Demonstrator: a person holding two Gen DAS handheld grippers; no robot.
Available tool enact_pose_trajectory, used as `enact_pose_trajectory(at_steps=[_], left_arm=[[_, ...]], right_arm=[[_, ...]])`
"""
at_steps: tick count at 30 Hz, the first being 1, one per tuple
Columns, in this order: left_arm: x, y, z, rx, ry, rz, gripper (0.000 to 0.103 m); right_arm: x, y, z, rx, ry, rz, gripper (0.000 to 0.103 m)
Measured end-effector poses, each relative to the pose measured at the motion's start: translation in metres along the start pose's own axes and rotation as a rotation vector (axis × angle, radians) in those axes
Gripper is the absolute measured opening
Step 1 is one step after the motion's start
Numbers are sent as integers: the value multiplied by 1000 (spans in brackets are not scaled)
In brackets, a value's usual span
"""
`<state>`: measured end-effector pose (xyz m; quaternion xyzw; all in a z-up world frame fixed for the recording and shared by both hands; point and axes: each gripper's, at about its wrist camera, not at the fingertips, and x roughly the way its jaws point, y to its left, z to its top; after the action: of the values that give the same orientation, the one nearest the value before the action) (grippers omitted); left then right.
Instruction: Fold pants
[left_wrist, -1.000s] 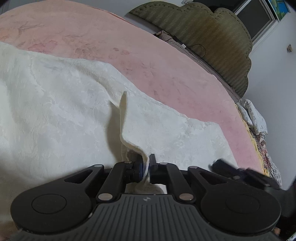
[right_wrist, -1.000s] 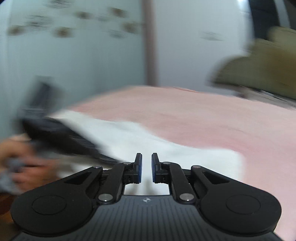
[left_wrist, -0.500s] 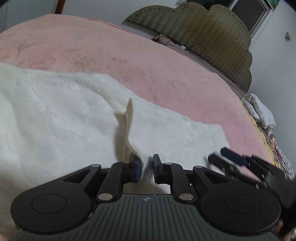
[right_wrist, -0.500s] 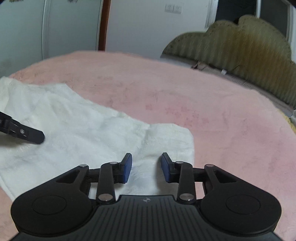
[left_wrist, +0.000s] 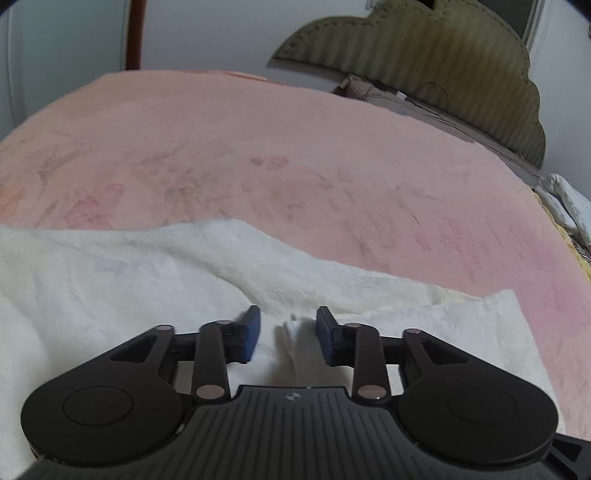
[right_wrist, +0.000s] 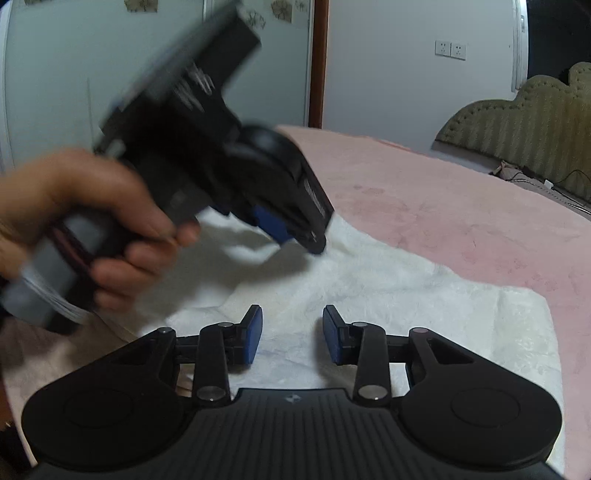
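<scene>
Hand (right_wrist: 110, 221): left of the right wrist view, blurred, gripping the left gripper (left_wrist: 287, 334), which hangs over the cloth. Its jaws have just been opening, released; a raised fold stands between the pads, untouched.
Pants (left_wrist: 110, 291): cream, fleecy, flat on the bed.
Blanket (left_wrist: 295, 155): pink, plush.
Right gripper (right_wrist: 292, 334): released, nothing between.
Headboard (left_wrist: 443, 62): olive, scalloped, ribbed.

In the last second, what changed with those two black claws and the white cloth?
The left gripper had pinched a raised fold of the white pants; its jaws have just been opening and the fold has dropped. The right gripper has opened too, holding nothing. The pants remain on the pink bedspread.
</scene>
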<state>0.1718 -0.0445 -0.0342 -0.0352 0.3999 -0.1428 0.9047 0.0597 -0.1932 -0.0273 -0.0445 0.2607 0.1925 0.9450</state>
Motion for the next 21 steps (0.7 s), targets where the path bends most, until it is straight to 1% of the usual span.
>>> enact_pose_trajectory(at_steps=[1,2,3,4,5,6,7,9,11,12,13,14,16,18,20,21], left_arm=[[-5,2,-1,-10,-11,17,43],[-11,6,-2,-22,-23,26,44],[-21,9,-3,-33,-35,29,49],[-30,14,-5,-40,-47,31,60],[-41,21,-8,-48,-65,35,67],[-51,27,-11,-56,-92,47,77],[-62,34,-15,-60,-121,70,81],[-79,44,-21,-48,-156,118,81],[-95,53,-30,-32,-169,146,81],[-104,59,-35,-31,-183,162,81],[-113,66,-40,-35,-199,181,81],[-122,75,-44,-46,-214,203,81],[-140,97,-53,-93,-239,245,82],[-157,122,-61,-152,-252,275,84],[-172,146,-67,-217,-250,280,84],[-179,158,-69,-257,-250,270,84]], right_arm=[[0,0,-1,2,4,15,36],[3,2,-3,-6,28,15,39],[8,4,-7,-17,50,5,41],[11,3,-10,-13,47,0,42],[10,1,-11,13,35,3,43],[8,-1,-10,42,33,5,43],[5,-2,-8,55,20,5,44],[2,0,-6,42,-9,4,44],[9,5,-9,11,34,5,44],[11,7,-11,-6,40,0,44],[10,7,-12,-14,27,-4,45],[9,5,-11,-5,29,-11,49],[4,5,-8,9,18,-31,49],[-2,13,-4,-20,-17,-39,49],[-5,26,1,-59,-50,-10,49],[-2,32,4,-82,-66,13,49]])
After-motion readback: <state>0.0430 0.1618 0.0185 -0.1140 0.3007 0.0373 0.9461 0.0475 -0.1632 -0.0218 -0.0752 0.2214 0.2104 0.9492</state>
